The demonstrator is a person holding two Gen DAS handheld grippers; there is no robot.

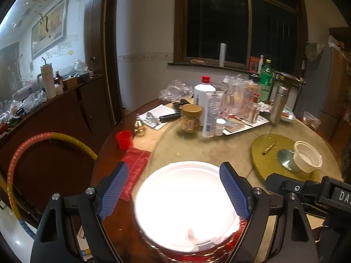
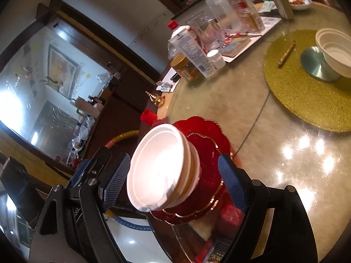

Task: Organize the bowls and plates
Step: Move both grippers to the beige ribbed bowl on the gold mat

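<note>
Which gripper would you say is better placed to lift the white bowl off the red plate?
Probably the left gripper: its open fingers already straddle the white bowl. The right gripper views it tilted.

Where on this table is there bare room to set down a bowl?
The widest bare patch of tabletop lies between the red plates, the gold mat and the bottle cluster. Another stretch is bare below the mat. The far side, around the bottles and jars, is crowded. The mat already holds a white bowl.
</note>
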